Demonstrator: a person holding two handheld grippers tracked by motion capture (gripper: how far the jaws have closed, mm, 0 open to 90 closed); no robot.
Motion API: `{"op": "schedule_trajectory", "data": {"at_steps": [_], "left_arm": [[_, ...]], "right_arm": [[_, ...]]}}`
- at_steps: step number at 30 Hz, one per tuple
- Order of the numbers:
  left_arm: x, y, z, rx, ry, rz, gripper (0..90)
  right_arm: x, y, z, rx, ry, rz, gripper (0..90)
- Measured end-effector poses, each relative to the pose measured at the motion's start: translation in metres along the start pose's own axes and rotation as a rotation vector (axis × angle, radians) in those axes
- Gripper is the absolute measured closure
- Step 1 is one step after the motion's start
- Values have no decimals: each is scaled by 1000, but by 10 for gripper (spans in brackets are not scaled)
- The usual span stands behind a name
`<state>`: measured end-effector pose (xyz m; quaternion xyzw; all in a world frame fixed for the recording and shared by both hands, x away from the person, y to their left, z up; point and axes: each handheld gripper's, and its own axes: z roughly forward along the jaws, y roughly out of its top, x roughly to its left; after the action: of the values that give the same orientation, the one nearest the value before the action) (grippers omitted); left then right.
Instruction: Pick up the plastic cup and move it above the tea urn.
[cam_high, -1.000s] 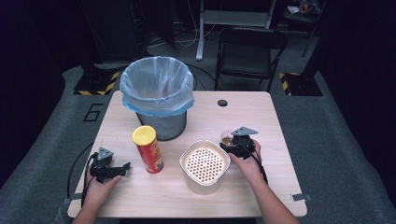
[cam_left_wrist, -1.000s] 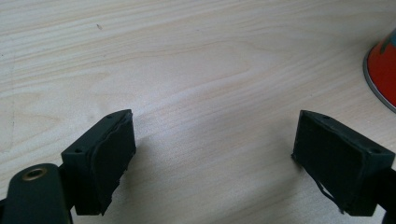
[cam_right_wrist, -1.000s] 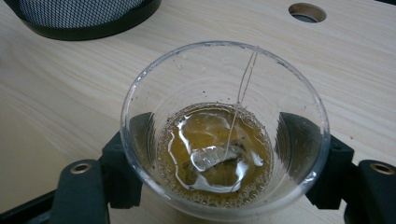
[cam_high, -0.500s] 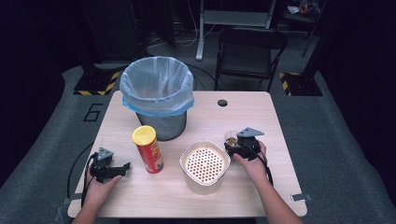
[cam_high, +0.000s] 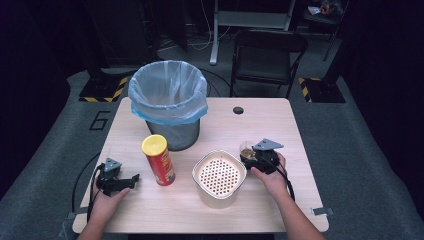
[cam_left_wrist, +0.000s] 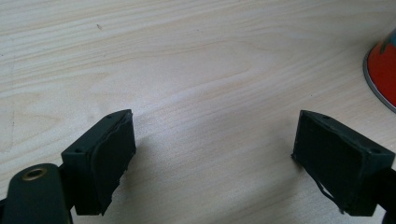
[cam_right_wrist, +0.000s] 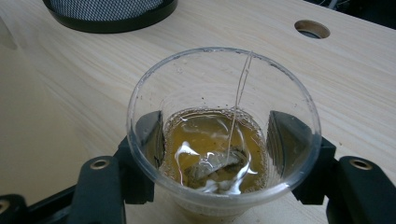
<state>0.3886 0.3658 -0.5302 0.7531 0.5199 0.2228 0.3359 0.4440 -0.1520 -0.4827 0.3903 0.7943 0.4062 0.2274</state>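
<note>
A clear plastic cup (cam_right_wrist: 210, 154) (cam_high: 246, 149) holds brownish tea with a tea bag and its string, and stands on the table right of the white container. My right gripper (cam_right_wrist: 215, 135) (cam_high: 251, 156) has its jaws on either side of the cup. They have just been closing, and both pads now rest against its walls. My left gripper (cam_left_wrist: 210, 135) (cam_high: 131, 179) stands open and low over bare wood at the near left, with nothing between its jaws. It points toward the red chips can (cam_high: 159, 161) (cam_left_wrist: 383, 70).
A black bin with a blue bag liner (cam_high: 168, 100) stands at the back left; its base (cam_right_wrist: 109, 11) lies beyond the cup. A white container with a perforated lid (cam_high: 219, 177) sits front centre. A cable hole (cam_high: 238, 110) (cam_right_wrist: 312, 29) is at the table's back. A folding chair (cam_high: 267, 55) stands behind.
The right hand has edged slightly at the cup. The left hand, the can, the container and the bin stay where they were.
</note>
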Motion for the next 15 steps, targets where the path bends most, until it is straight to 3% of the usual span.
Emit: {"op": "schedule_trajectory", "data": {"at_steps": [9, 15], "left_arm": [[0, 0, 0, 0, 0, 0, 126], [0, 0, 0, 0, 0, 0, 126]], "right_arm": [[-3, 1, -1, -3, 6, -5, 366], [-5, 8, -6, -7, 35, -18, 369]]}}
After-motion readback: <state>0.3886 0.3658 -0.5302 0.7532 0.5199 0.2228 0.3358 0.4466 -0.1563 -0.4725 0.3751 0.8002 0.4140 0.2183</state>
